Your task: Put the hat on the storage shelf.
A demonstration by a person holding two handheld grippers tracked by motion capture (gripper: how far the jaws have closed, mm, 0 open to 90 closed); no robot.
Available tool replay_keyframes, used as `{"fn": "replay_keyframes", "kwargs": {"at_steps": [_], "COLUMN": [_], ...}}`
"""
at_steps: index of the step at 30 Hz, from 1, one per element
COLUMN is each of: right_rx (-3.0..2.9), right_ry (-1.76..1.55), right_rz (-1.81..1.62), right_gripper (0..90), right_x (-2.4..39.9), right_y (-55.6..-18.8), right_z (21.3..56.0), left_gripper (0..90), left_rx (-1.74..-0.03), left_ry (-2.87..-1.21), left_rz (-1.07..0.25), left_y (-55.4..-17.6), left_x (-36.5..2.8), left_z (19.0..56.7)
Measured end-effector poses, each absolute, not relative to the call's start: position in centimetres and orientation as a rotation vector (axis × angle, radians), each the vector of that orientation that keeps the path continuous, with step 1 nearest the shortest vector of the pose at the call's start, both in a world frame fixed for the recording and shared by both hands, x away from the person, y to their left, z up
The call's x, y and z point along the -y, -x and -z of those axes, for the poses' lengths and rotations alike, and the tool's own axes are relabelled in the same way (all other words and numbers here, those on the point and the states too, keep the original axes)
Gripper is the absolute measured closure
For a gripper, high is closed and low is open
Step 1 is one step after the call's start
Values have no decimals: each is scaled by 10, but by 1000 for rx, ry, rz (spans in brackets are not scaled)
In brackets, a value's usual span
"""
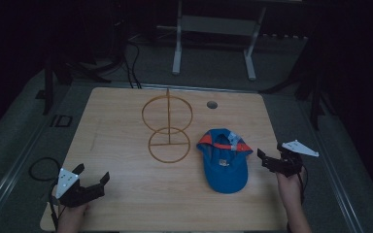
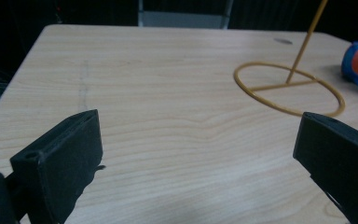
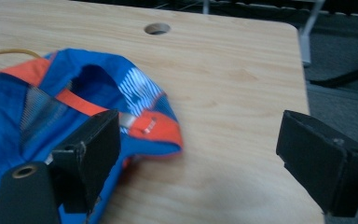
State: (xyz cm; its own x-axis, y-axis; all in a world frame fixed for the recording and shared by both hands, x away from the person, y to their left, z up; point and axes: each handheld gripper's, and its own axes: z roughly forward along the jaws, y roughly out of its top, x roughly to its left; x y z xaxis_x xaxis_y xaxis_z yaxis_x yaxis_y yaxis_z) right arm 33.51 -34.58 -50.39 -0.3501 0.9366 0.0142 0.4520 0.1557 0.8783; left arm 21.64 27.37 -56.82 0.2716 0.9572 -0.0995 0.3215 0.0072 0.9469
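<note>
Blue-and-orange cap [image 1: 223,159] lies flat on the wooden table [image 1: 126,194], right of centre, crown collapsed, brim toward the person, just beside the base ring of the yellow wire hat stand [image 1: 168,130], not touching it as far as can be told. Right gripper [image 1: 272,160] sits just off the cap's right edge, jaws spread wide, aimed at the orange-trimmed back edge [image 3: 156,126]; likely lining up a pinch there. Left gripper [image 1: 91,180] rests at the near left corner, jaws also spread, holding nothing, well apart from stand and cap; probably parked until a second grip is needed.
</note>
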Motion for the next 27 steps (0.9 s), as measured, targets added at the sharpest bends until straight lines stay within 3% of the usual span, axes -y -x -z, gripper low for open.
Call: {"fn": "replay_keyframes", "kwargs": {"at_steps": [9, 19, 27], "right_rx": [-1954, -2082, -2188], "right_ry": [-1279, -1255, -1230], "right_rz": [-1167, -1106, -1055], "right_gripper": [133, 145, 278], "right_x": [326, 305, 285], "right_y": [-362, -392, -416], "right_z": [489, 498, 514], "left_gripper": [18, 18, 18], "left_rx": [-1182, -1142, -1119], "left_ry": [-1602, -1632, -1677], "left_rz": [-722, -679, -674], "left_y": [-214, -214, -215], "left_x": [-265, -264, -259], "left_z": [563, 565, 566]}}
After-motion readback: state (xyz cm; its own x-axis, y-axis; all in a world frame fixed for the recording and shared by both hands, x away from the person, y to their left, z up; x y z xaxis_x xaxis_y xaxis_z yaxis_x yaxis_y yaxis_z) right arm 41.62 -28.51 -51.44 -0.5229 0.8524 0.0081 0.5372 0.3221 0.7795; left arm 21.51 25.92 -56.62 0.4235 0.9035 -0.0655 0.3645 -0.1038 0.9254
